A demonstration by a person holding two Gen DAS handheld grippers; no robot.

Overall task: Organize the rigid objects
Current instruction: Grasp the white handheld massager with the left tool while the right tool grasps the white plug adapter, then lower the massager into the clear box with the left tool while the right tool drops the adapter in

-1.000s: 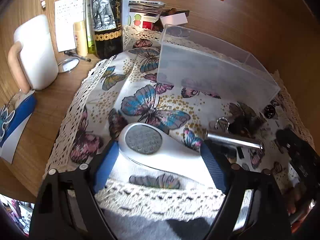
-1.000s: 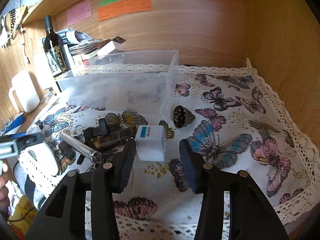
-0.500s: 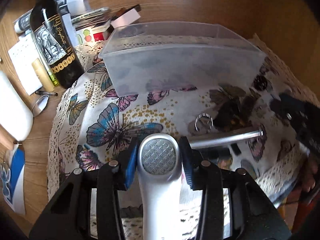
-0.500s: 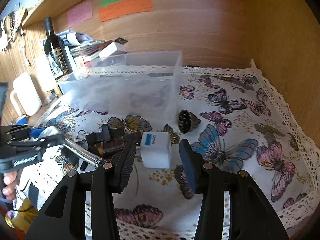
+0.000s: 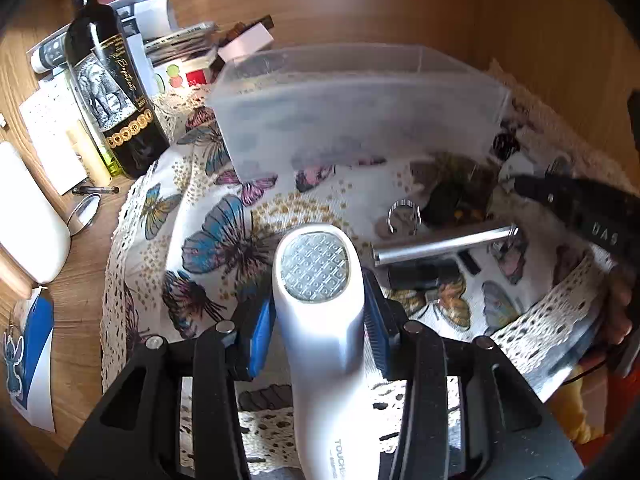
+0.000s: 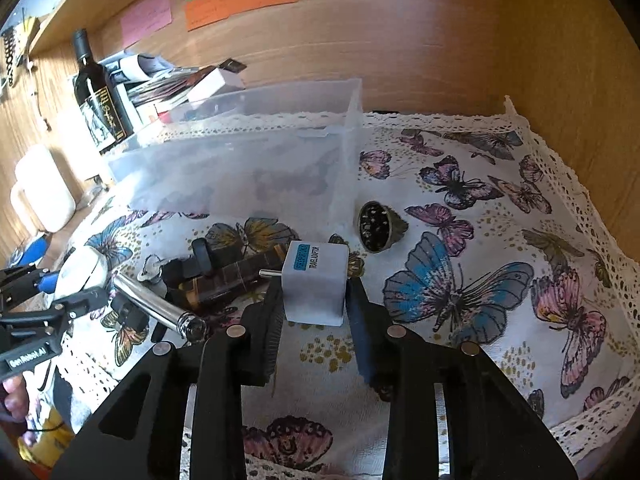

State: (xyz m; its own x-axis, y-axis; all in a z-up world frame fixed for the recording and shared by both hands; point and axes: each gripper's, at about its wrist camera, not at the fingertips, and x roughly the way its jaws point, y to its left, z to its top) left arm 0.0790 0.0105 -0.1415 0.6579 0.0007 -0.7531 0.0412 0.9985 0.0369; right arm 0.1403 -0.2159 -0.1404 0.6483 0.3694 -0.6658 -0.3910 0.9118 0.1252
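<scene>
Left wrist view: left gripper (image 5: 319, 326) clamps white handheld device (image 5: 320, 312) above the cloth. Right gripper (image 6: 314, 304) closes against travel adapter (image 6: 315, 282). Pick-up step; next, carry both over clear bin (image 5: 360, 116).

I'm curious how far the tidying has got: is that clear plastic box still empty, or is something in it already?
Empty, as far as shows: through the clear plastic box walls only the butterfly cloth appears. Its far corners are hazy.
</scene>
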